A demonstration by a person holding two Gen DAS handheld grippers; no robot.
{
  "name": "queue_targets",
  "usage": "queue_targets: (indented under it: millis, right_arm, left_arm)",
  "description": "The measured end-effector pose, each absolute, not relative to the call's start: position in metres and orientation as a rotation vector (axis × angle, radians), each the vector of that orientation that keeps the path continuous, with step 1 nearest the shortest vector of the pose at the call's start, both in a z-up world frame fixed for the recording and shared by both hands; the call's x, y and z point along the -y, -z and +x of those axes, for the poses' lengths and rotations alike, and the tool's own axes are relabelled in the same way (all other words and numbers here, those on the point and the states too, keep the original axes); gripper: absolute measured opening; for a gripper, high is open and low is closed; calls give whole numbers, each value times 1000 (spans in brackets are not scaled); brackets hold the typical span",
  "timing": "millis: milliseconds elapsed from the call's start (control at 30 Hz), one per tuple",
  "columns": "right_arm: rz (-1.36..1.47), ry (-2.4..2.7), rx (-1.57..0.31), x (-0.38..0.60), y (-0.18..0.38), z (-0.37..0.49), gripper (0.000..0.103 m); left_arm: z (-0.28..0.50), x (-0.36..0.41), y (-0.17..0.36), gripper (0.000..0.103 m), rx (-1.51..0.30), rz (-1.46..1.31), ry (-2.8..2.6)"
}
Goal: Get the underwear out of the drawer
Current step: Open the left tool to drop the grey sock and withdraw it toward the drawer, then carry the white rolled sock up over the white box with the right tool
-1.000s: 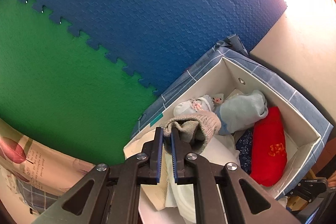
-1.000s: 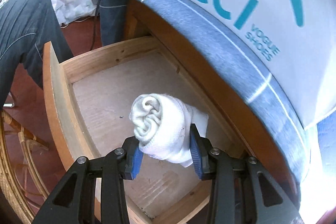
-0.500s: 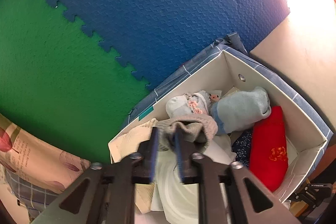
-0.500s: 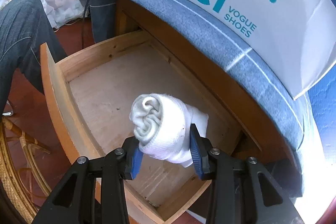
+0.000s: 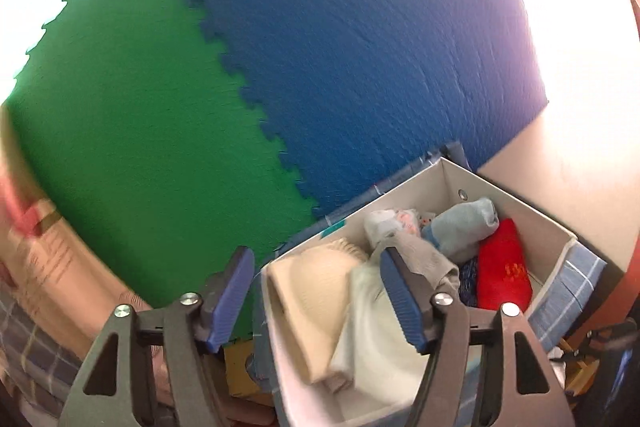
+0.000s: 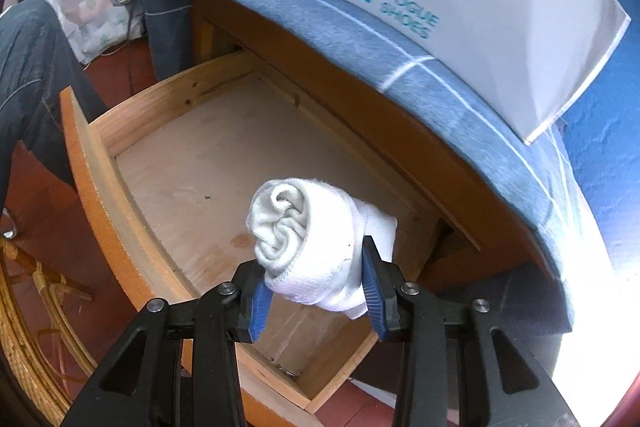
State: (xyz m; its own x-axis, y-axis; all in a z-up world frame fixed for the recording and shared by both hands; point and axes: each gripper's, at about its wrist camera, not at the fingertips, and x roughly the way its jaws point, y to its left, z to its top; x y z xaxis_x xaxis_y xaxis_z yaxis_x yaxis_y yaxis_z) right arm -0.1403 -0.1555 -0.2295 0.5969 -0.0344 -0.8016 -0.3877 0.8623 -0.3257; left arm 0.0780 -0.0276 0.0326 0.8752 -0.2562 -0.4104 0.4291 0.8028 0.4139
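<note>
Your right hand-held gripper (image 6: 316, 291) is clenched on the white rolled underwear (image 6: 316, 243), low centre of frame, above the bare drawer (image 6: 192, 163). Lift it clear before swinging to the box (image 5: 532, 215). Your left hand-held gripper (image 5: 320, 291) is opening, nothing between its pads.

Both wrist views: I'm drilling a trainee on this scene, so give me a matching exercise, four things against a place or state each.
Things:
1. white roll
2. red bundle
3. wooden drawer
4. left gripper

Places or states:
A. pulled open, floor bare
B. lying in the white box
C. clamped in the right gripper
D. fingers opening, nothing held

Pairs: 1-C, 2-B, 3-A, 4-D
</note>
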Motion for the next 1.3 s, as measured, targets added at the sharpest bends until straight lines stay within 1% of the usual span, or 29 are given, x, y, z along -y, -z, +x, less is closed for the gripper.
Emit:
queue_targets:
  millis: [100,233,333,500,667,800,1300]
  right_arm:
    - [-483,-190,-915,160,227,-140,36]
    - [-462,-164,-922,165,225,-138,36]
    - [-462,-145,-936,167,227,-135,36]
    - [-466,-105,-967,164,231,-131,36]
    - [-441,-60,-970,164,221,-136,36]
    - [-452,-36,-920,159,187,-147,36]
    - [-580,30,-641,122,13,-153,37]
  left_arm:
    - [55,-6,-18,71,-322,463,347]
    - [27,-40,30,71,-348,431,291]
    - [9,-53,79,71,-406,443,279]
    - [7,-55,140,71,-512,451,278]
    - [8,-60,160,71,-546,374,285]
    - [15,-64,167,71,-579,315,293]
    - [26,-56,201,71,-634,316,302]
